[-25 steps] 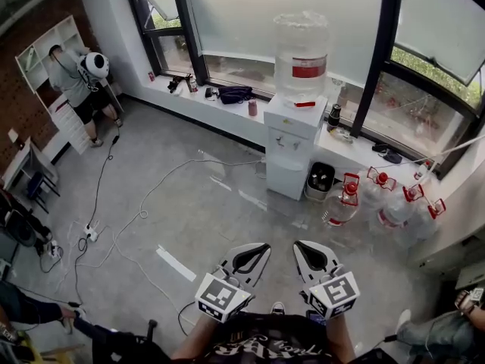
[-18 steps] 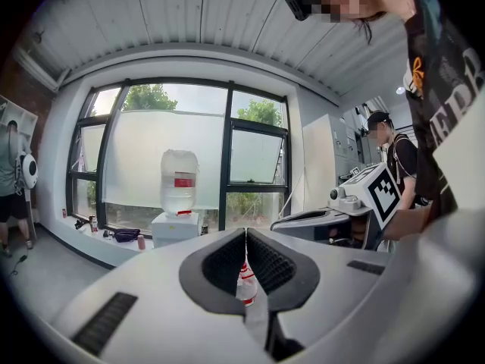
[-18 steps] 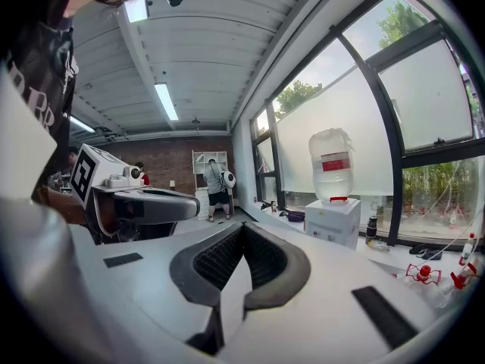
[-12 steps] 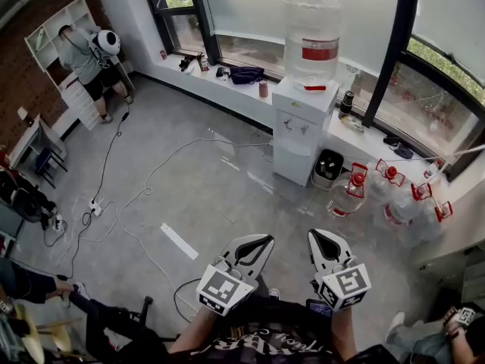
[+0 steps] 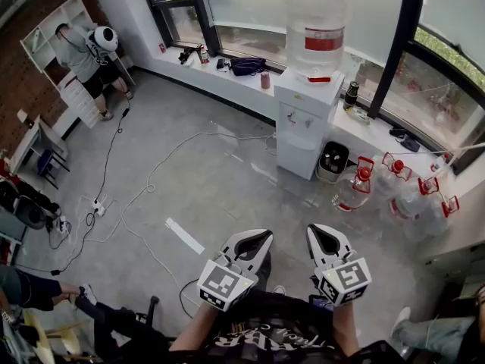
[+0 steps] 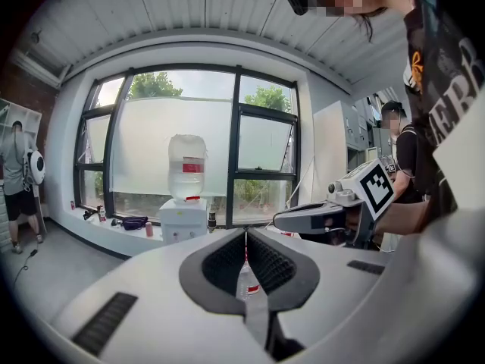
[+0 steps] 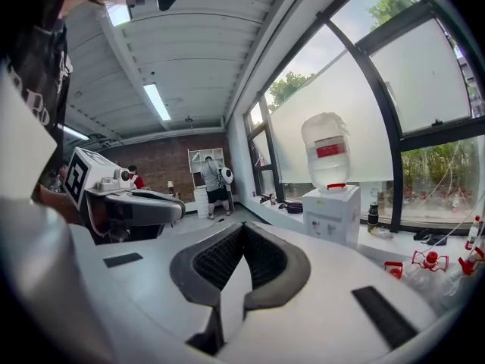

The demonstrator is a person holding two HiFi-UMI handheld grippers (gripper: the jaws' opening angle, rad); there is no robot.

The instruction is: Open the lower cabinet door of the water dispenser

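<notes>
While both tools hang in front of you, your left gripper has its jaws pressed together tip to tip, with nothing caught between the ribbed pads, and your right gripper is the same: pads meeting, nothing held. You carry them side by side, slightly apart from each other, both aimed toward the water dispenser, which stands well apart from them across bare grey floor. That white dispenser sits against the window ledge with a clear bottle bearing a red label upended on its top. Its lower cabinet door is the plain white panel under the two taps, and it lies flush with the body, closed. Just beside the dispenser on its right stands a black bin, and further right a cluster of spare bottles with red caps sits on the floor. On the ledge left of the dispenser lie a dark bag and a small reddish cup. A white cable trails over the floor leftward from the dispenser's base. Far to the dispenser's left, a person stands at a white shelf.
</notes>
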